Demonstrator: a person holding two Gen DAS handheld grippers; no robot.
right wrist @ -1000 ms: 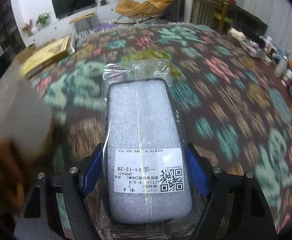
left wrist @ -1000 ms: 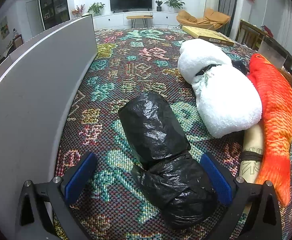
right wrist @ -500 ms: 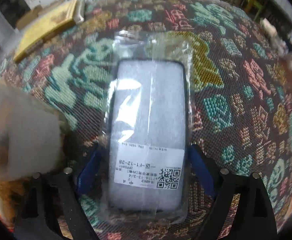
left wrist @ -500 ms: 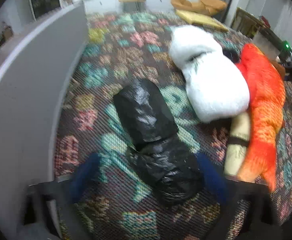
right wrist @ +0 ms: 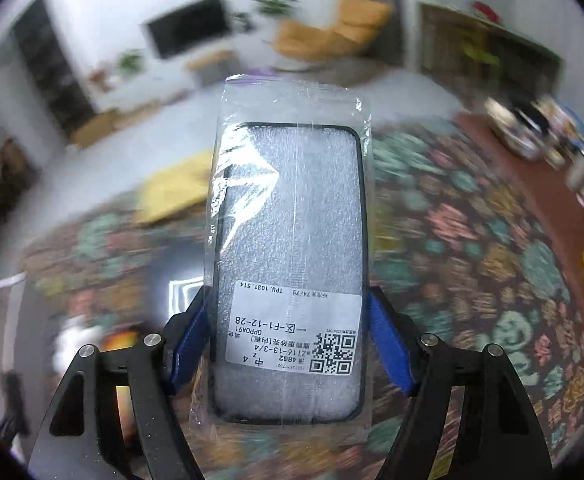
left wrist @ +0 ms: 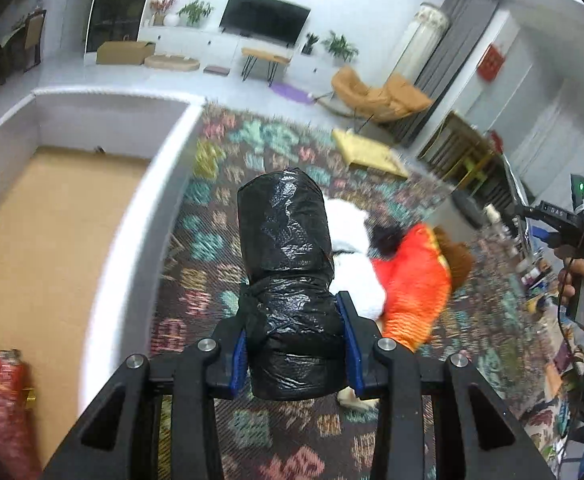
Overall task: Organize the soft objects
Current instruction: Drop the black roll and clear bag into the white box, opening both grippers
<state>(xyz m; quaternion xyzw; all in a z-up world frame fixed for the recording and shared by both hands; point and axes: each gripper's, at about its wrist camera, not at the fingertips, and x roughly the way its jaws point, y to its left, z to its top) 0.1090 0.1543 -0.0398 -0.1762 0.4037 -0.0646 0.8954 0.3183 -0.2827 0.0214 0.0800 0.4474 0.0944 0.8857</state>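
My left gripper [left wrist: 295, 344] is shut on a black plastic bag bundle [left wrist: 288, 264] and holds it in the air above the patterned cloth [left wrist: 220, 248]. Below it lie a white plush [left wrist: 352, 268] and an orange fish plush [left wrist: 412, 280]. My right gripper [right wrist: 288, 336] is shut on a phone case in a clear plastic sleeve [right wrist: 292, 240] with a white label, lifted off the cloth. The right gripper's handle and the hand holding it show in the left wrist view [left wrist: 572, 236].
A large white box [left wrist: 140, 216] with a brown cardboard floor stands at the left; a red item [left wrist: 0, 400] lies in its near corner. A yellow flat box [left wrist: 368, 152] lies at the cloth's far end. Bottles and clutter [right wrist: 572, 160] line the right edge.
My left gripper has shut on the black bag bundle and lifted it off the cloth. My right gripper has raised the sleeved phone case off the cloth.
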